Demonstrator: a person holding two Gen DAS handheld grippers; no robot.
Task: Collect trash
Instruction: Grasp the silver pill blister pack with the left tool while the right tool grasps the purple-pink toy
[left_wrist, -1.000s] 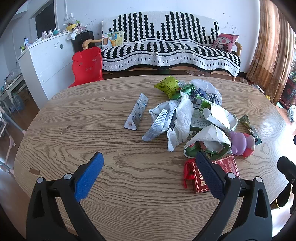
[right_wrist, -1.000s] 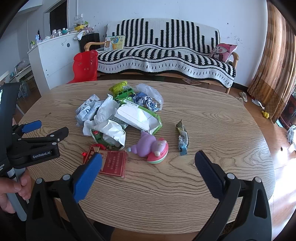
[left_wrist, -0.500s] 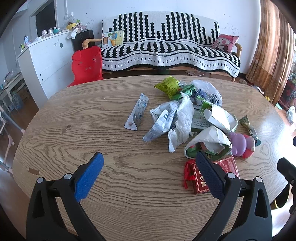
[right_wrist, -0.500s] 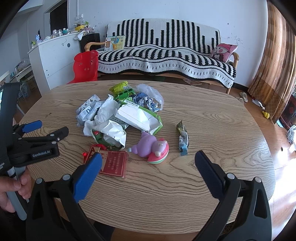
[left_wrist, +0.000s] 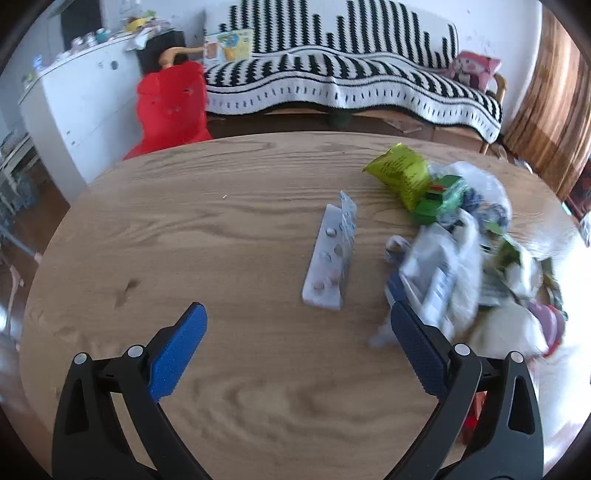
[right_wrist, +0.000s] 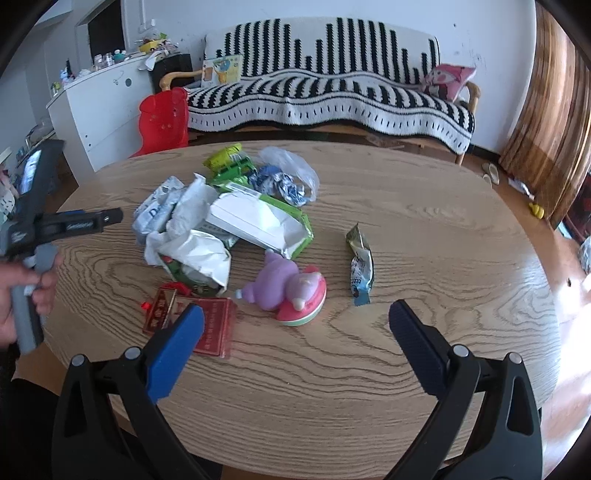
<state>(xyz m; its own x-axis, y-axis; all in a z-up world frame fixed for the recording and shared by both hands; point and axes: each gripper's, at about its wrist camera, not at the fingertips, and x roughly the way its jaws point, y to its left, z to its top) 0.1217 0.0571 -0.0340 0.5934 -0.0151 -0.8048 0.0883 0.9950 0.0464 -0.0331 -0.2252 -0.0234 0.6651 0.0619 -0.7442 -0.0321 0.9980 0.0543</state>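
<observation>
1. On the oval wooden table (right_wrist: 424, 229) the trash sits heaped toward one side: a torn white-and-green wrapper (right_wrist: 258, 221), crumpled white paper (right_wrist: 192, 254), a clear plastic bag (right_wrist: 291, 173) and a yellow-green snack packet (left_wrist: 400, 175) at the far end.
2. Apart from the heap lie a folded blister pack of pills (left_wrist: 330, 264), a small snack sachet (right_wrist: 360, 264), a red booklet (right_wrist: 207, 325) and a purple-and-pink toy (right_wrist: 286, 291), which is probably not trash.
3. Left gripper (left_wrist: 295, 332): its blue pads are spread wide with nothing between them, low over bare wood, the blister pack just ahead between the finger lines. I judge it is lining up to take that pack, the easiest loose piece to pick first.
4. Right gripper (right_wrist: 295, 332): jaws likewise wide apart and empty, held back near the table edge with the toy and booklet just ahead, seemingly waiting.
5. Only the left wrist view shows the blister pack; the heap hides it from the right wrist view.
6. Only the right wrist view shows the person's hand (right_wrist: 22, 291) gripping the left tool's handle, and the sachet, toy and booklet sharply; the left view is motion-blurred there. No bin appears in either view.
</observation>
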